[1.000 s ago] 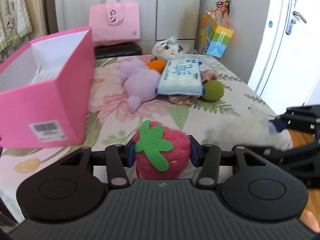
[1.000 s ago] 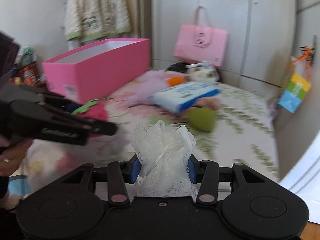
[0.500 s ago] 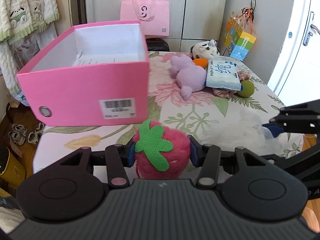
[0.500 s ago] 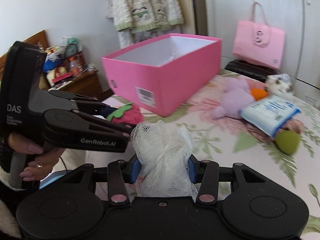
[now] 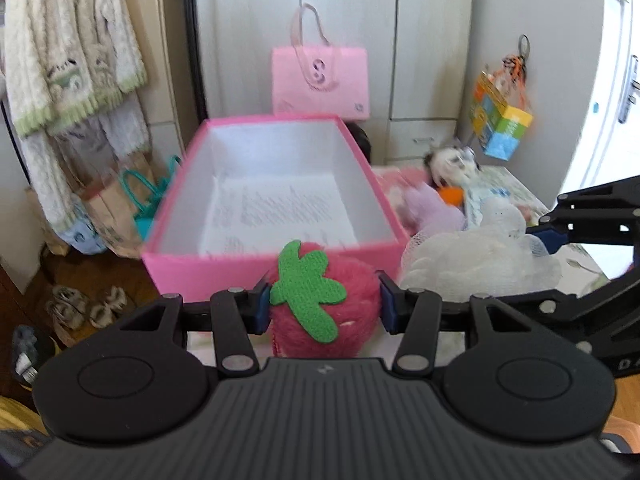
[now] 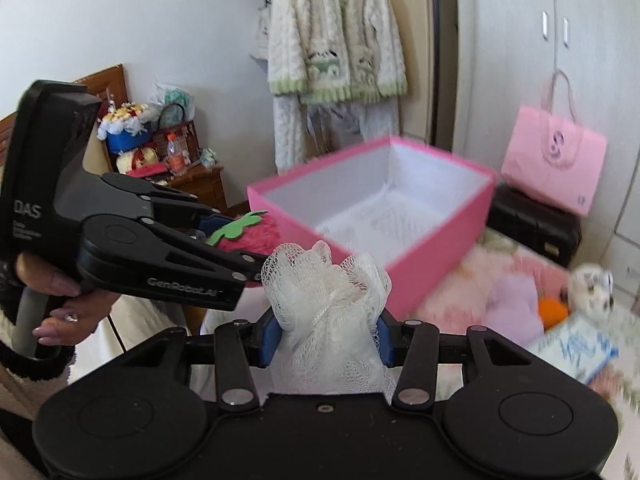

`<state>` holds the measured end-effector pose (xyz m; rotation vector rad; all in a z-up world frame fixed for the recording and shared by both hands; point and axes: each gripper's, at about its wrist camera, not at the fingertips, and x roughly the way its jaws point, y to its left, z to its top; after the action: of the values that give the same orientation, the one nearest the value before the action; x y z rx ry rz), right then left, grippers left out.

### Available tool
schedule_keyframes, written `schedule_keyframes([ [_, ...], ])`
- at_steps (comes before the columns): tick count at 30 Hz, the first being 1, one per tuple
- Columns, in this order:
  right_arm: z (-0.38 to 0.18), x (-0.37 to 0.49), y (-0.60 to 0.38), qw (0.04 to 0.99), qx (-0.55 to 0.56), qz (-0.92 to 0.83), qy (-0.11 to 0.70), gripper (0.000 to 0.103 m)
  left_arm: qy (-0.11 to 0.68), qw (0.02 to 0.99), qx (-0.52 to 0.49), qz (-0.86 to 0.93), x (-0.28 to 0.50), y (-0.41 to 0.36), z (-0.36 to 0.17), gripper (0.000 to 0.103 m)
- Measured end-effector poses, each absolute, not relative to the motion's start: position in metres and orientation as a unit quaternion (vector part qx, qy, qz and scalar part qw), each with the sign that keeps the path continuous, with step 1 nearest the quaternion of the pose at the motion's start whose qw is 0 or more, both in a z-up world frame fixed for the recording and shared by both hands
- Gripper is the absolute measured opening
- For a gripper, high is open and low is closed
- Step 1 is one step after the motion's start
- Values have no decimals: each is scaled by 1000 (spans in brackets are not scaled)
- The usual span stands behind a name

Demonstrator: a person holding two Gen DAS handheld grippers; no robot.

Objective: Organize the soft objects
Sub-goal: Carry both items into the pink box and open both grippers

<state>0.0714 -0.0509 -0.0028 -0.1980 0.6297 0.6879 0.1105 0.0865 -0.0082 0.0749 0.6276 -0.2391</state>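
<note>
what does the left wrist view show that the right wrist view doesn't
Only the left wrist view shows the hanging colourful cube, the door handle and slippers on the floor.

Only the right wrist view shows the hand on the left gripper's handle and a cluttered wooden shelf.

Both show the pink box, the strawberry plush in the left gripper, the mesh puff in the right gripper, the pink bag and the hanging cardigan.
</note>
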Motion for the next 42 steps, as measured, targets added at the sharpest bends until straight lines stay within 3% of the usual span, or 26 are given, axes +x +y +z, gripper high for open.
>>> schedule_keyframes([
  [10, 25, 123, -17, 897, -154, 338, 239, 53, 291, 950, 28, -105, 181, 114, 10, 49],
  [22, 1, 261, -11, 871, -164, 355, 299, 54, 346, 928, -2, -137, 309, 129, -11, 49],
  [34, -39, 305, 9, 829, -241, 361, 353, 55, 419, 897, 66, -121, 344, 113, -42, 49],
  [38, -43, 305, 11, 824, -255, 359, 355, 59, 422, 894, 81, -124, 343, 111, -40, 60],
  [40, -43, 306, 9, 824, -251, 361, 359, 78, 417, 896, 81, -131, 339, 112, -37, 73],
  [42, -42, 305, 6, 828, -247, 358, 355, 85, 410, 898, 78, -139, 334, 113, -33, 82],
])
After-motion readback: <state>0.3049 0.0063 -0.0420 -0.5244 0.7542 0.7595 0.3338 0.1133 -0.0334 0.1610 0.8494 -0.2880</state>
